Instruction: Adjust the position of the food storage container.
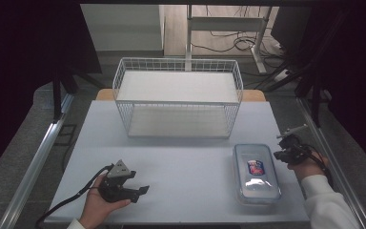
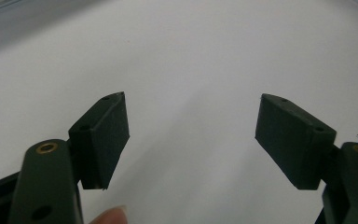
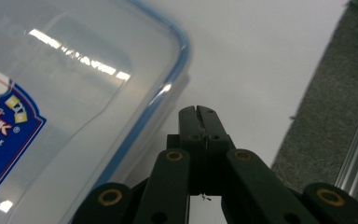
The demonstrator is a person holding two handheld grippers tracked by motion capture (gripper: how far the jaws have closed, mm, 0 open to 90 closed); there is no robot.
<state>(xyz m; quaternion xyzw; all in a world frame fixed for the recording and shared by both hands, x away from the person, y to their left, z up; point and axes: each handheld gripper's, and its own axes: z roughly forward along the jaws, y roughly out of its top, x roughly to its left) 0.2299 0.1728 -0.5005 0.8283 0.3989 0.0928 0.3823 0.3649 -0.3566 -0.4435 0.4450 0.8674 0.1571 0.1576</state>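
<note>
— Where do we see the plastic container (image 1: 257, 173)?
— Near the table's (image 1: 181, 157) front right corner; our right gripper (image 1: 280, 155), jaws closed and empty, sits just beside it.
— And our left gripper (image 1: 140, 190)?
— Jaws apart, holding nothing.

high view: camera fixed above the near edge of the white table (image 1: 181, 157), facing forward and down; it takes in the whole tabletop, the wire basket (image 1: 177, 98) at the far side and the floor beyond. left gripper view: camera on the left gripper (image 2: 191, 135), very close to the table, looking along its two jaws over bare tabletop at the near left. right gripper view: camera on the right gripper (image 3: 199, 116), low and close, facing the clear container (image 3: 65, 107) at the near right. high and right gripper views share the container and the table's right edge.
</note>
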